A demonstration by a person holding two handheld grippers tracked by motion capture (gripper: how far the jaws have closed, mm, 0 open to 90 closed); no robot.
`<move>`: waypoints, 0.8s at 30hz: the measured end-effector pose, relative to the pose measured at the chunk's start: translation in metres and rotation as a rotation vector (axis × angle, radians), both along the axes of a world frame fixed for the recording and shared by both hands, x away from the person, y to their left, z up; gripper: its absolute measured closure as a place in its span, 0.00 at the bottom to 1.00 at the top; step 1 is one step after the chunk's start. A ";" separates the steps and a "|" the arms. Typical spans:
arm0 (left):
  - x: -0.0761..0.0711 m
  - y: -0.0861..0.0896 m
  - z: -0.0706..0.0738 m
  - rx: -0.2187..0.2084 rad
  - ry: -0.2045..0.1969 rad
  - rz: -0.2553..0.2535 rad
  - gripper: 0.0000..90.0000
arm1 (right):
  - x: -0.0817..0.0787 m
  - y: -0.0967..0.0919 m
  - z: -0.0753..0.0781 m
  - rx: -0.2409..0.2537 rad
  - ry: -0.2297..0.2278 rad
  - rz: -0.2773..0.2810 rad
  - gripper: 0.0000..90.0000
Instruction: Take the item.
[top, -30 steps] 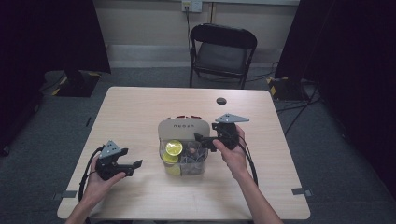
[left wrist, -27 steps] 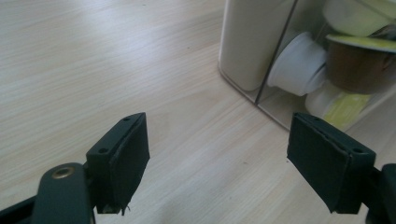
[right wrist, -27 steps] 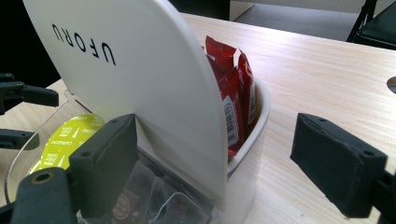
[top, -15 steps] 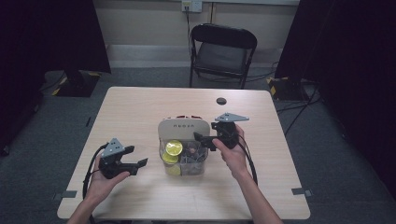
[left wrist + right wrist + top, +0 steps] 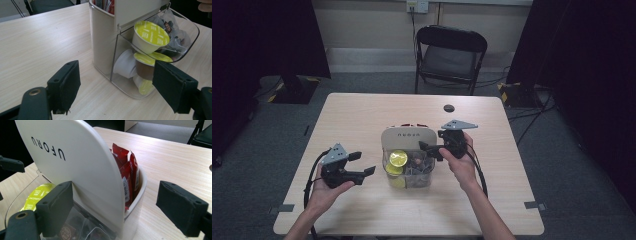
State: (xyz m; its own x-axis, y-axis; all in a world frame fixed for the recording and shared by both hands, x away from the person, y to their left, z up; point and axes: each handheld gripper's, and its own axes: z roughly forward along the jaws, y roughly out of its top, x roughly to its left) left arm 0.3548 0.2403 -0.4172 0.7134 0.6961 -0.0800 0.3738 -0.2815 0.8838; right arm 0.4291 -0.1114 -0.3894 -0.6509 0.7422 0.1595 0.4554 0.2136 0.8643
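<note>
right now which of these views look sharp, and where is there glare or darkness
High view: soft overall, black curtains swallow both sides, the pale wooden table evenly lit. Left gripper view: crisp on the yellow-lidded white coffee capsules, reflections streak the clear plastic bin. Right gripper view: the red foil sachets sharp, the near black jaws blurred.

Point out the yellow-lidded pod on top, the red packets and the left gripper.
Yellow-lidded pod (image 5: 150,33), left gripper view, on its foil lid.
Red packets (image 5: 127,176), right gripper view, front packet's face.
Left gripper (image 5: 362,163), high view, between its fingertips.
</note>
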 end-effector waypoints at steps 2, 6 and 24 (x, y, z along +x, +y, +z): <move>-0.001 -0.003 0.004 -0.003 -0.012 0.009 0.29 | -0.001 0.000 0.000 -0.002 -0.002 -0.003 0.15; 0.000 -0.011 0.009 -0.018 -0.022 -0.012 0.29 | 0.001 0.000 0.000 0.003 0.001 0.003 0.15; 0.014 -0.054 0.024 -0.013 -0.010 -0.109 0.30 | 0.002 -0.001 0.000 0.008 0.011 0.009 0.14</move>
